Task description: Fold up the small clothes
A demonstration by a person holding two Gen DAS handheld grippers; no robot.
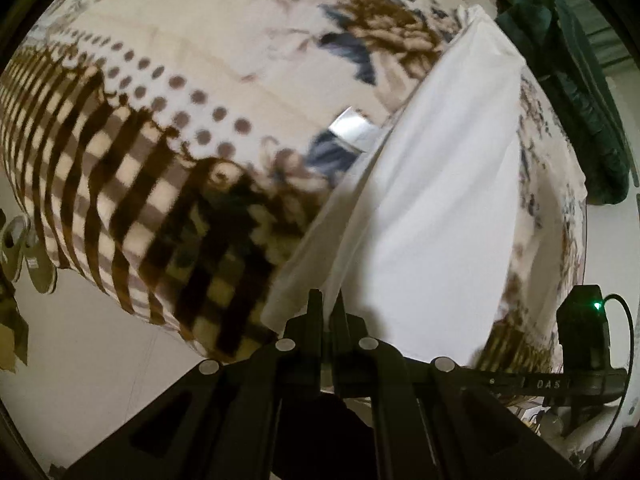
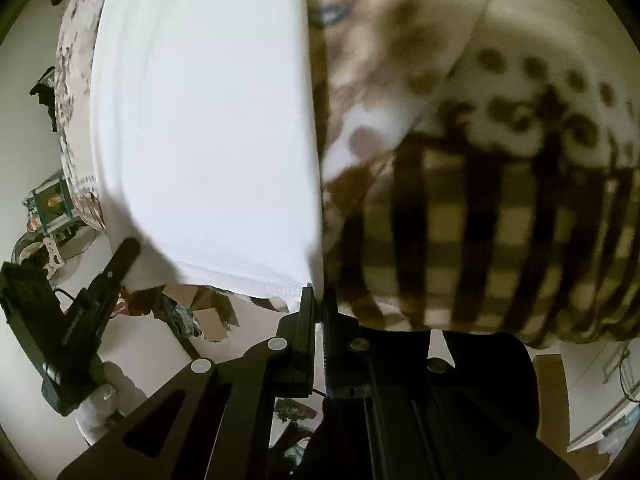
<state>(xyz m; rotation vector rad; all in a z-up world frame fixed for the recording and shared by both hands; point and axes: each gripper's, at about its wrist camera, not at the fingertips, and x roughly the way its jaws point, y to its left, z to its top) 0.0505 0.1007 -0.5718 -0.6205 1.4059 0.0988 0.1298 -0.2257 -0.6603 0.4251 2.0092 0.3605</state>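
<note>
A white garment [image 1: 432,200] is stretched over a bed covered by a brown, cream and blue patterned blanket [image 1: 168,112]. My left gripper [image 1: 329,300] is shut on the garment's near edge, cloth pinched between the fingers. In the right wrist view the same white garment [image 2: 208,128] hangs taut, and my right gripper [image 2: 318,300] is shut on its hemmed corner. The other gripper [image 2: 80,312] shows at the left of that view, at the garment's other corner. The blanket [image 2: 480,220] fills the right side.
A small silvery object [image 1: 352,128] lies on the blanket beside the garment. Dark green cloth [image 1: 568,92] is heaped at the far right. Shoes [image 1: 28,256] stand on the pale floor at left. Clutter and cardboard [image 2: 208,312] lie on the floor below the bed edge.
</note>
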